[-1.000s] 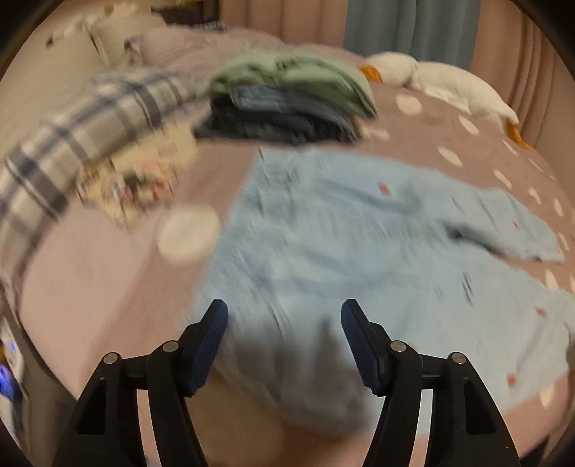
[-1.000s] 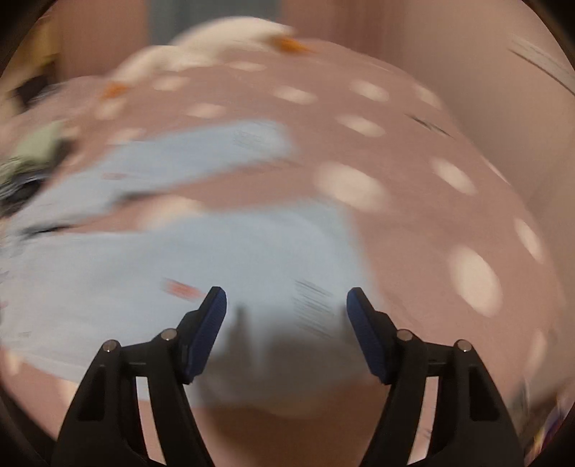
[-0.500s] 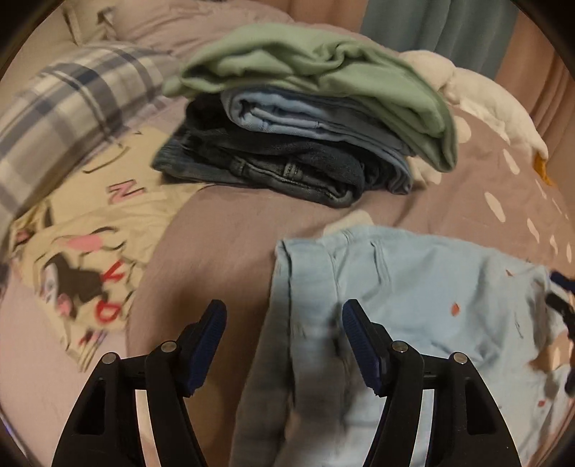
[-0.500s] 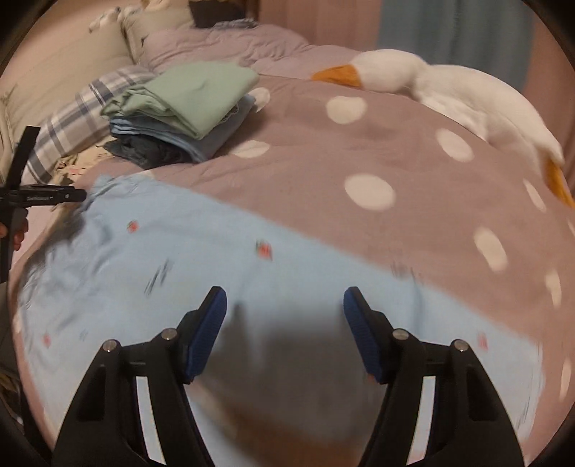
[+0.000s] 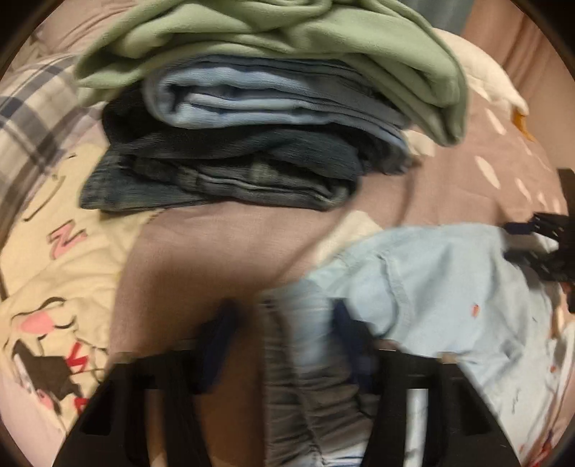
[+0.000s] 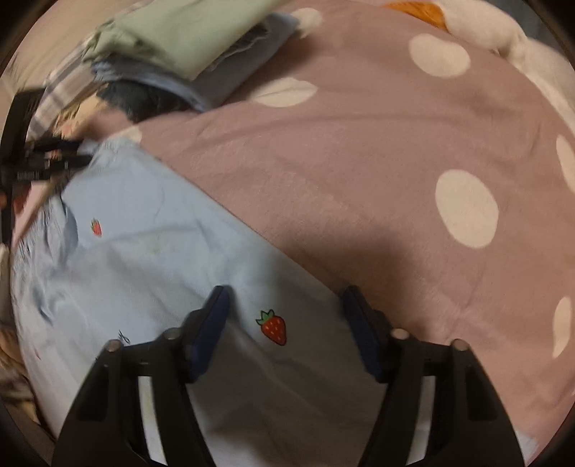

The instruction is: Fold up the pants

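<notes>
Moved since prev. frames: both grippers now closer in over the pants, jaws of each just been closing, cloth between them.

- Pants (image 6: 151, 258): light blue w/ small strawberry print, lying spread on bedcover (image 6: 359, 172), pinkish-brown w/ white dots. Waist end toward the clothes stack; left-wrist view shows waistband edge (image 5: 391, 283).
- L gripper (image 5: 284, 334): fingers narrowed around a bunched fold at waist corner. View blurred; right pad looks against the cloth, left pad apart from it w/ bedcover showing between. No firm pinch visible.
- R gripper (image 6: 284, 316): fingers about half-spread, straddling the far edge of the pants; strawberry motif (image 6: 272, 327) between pads. Pads don't press cloth; not gripping.
- Stack of folded clothes (image 5: 251, 118): green item on top, light blue under it, dark denim at bottom; just beyond pants.
- Plaid pillow (image 5: 32, 118), cartoon-print cloth (image 5: 54, 287): left of stack.
- White plush w/ orange part (image 6: 478, 28): far side of bed.
</notes>
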Tool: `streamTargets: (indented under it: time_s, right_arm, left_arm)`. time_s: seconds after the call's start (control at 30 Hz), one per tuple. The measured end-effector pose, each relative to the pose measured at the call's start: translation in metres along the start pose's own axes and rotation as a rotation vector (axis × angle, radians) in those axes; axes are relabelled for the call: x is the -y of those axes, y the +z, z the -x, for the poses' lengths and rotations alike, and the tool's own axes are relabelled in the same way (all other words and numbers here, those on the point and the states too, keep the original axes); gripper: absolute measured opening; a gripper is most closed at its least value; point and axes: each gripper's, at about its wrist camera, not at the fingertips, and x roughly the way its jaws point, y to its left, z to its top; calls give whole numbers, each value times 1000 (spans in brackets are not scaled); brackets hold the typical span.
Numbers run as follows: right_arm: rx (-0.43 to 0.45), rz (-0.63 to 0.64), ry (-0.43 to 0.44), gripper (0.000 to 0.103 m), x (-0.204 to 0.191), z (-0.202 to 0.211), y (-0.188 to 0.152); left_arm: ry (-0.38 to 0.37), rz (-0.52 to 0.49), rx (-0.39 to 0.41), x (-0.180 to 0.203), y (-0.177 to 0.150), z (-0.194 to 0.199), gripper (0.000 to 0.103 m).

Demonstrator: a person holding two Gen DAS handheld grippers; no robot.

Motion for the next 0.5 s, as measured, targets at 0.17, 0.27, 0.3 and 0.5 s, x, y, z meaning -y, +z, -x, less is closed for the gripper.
streamTargets:
  time_s: [0.17,0.27,0.3,0.5]
  right_arm:
    - [49,26,0,1,-12,15,-11]
    - [44,80,-45,1,-29,23,-26]
    - [49,89,-70,1,-32,27,-31]
    - [182,30,-157,1,-32,87,-48]
  left_arm:
    - [103,-60,55,19,-11,11,34]
    - [123,-80,87,27,-17,28,21]
    - [138,-84,96,30,-20,34,18]
    - [196,-107,157,46,-41,75,13]
